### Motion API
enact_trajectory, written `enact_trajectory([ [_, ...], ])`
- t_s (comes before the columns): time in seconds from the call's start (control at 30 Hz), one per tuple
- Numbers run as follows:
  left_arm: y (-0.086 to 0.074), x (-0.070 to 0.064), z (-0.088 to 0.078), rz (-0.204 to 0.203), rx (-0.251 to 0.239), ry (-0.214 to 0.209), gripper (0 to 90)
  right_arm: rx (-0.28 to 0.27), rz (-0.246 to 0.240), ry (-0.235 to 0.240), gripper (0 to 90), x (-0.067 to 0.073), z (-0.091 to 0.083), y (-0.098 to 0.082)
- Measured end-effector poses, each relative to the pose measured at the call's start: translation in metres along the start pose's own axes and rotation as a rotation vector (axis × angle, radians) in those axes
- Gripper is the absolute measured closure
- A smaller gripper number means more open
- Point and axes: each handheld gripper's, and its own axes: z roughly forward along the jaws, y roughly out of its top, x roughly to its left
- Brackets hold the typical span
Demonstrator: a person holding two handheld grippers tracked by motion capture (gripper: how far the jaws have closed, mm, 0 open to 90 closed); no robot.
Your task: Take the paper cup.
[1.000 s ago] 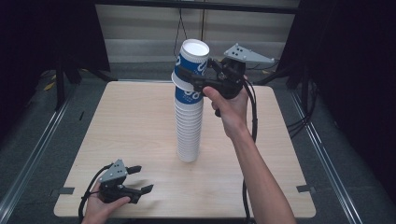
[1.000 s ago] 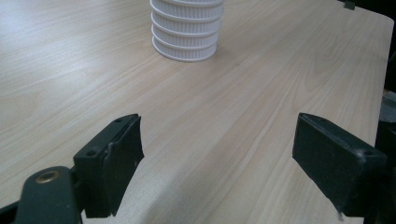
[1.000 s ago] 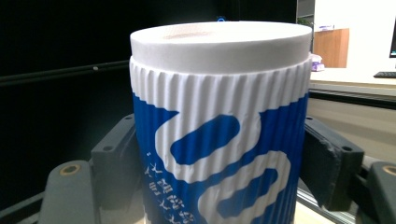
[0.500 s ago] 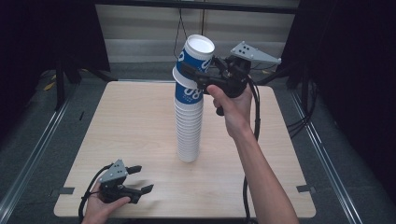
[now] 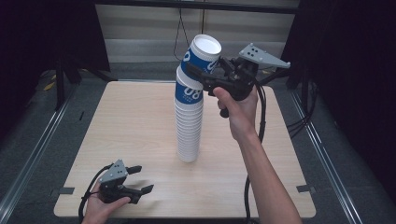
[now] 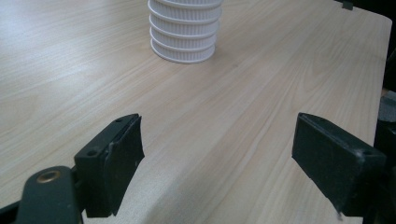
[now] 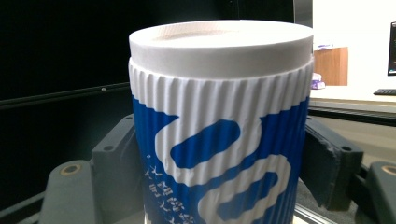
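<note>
A tall stack of upside-down white and blue ribbed paper cups stands mid-table; its lower rims appear in the left gripper view. My right gripper is shut on the top cup, which is lifted and tilted to the right above the stack. In the right gripper view this cup sits between both jaws, base up. My left gripper rests open near the table's front left edge, with nothing between its fingers.
The wooden table has bare surface around the stack. Black cables trail from both grippers. Metal floor rails run along either side of the table, and dark curtains stand behind.
My right gripper has raised the top cup and tipped it rightward off the stack. The left gripper has stayed still.
</note>
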Motion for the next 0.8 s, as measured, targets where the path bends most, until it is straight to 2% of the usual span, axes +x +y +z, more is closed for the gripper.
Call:
enact_trajectory([
  [0.3,0.000,0.000,0.002,0.003,0.004,0.002,16.3,0.004,-0.013,-0.015,23.8,0.000,-0.018,0.004],
  [0.37,0.000,0.000,0.002,0.001,0.004,-0.002,16.3,0.003,-0.017,-0.038,23.8,-0.001,-0.024,0.005],
  [0.53,0.000,0.000,0.002,0.002,0.002,0.000,16.3,-0.001,-0.012,-0.054,23.8,-0.003,-0.034,0.006],
  [0.63,0.001,-0.001,0.001,0.002,-0.008,0.002,16.3,0.014,-0.006,-0.069,23.9,-0.005,-0.043,0.003],
  [0.8,0.001,-0.001,0.001,-0.002,-0.007,-0.005,16.3,0.009,0.003,-0.087,24.1,-0.007,-0.055,-0.003],
])
